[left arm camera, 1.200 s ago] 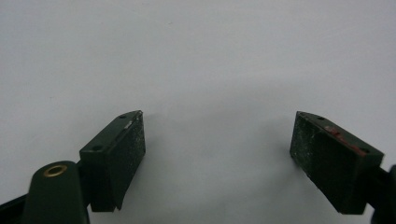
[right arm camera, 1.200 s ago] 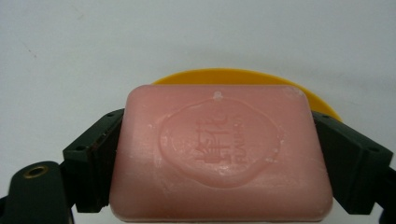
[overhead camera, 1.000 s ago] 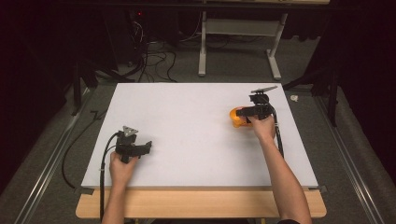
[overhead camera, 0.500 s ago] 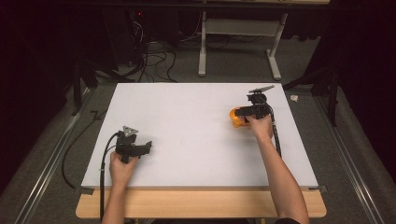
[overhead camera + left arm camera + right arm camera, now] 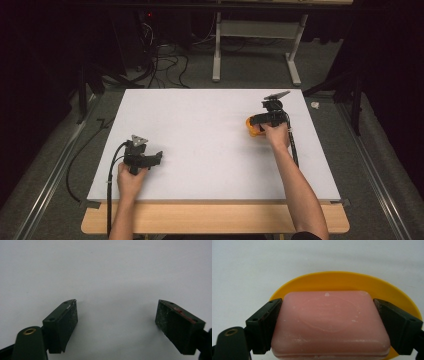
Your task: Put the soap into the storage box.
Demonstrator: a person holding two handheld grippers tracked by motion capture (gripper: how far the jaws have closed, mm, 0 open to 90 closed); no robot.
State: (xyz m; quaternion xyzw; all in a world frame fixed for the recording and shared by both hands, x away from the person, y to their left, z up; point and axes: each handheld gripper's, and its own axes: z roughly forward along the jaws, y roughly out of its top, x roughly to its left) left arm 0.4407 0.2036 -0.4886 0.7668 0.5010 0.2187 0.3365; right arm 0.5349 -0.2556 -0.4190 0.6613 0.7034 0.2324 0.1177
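Right gripper view: the right gripper has its jaws clamped on the short ends of a pink soap bar, so its long axis spans the jaws, over a yellow dish at the table's right. Well apart, the left gripper stands with jaws apart, empty.

A white board lies on the table, whose near edge juts out toward the person. The left gripper sits at the board's near left, the right gripper toward the far right, well apart. In the right gripper view a bar of soap lies between the jaws, over a dish on the board. Behind the table, cables lie on the floor to the left of a stand.
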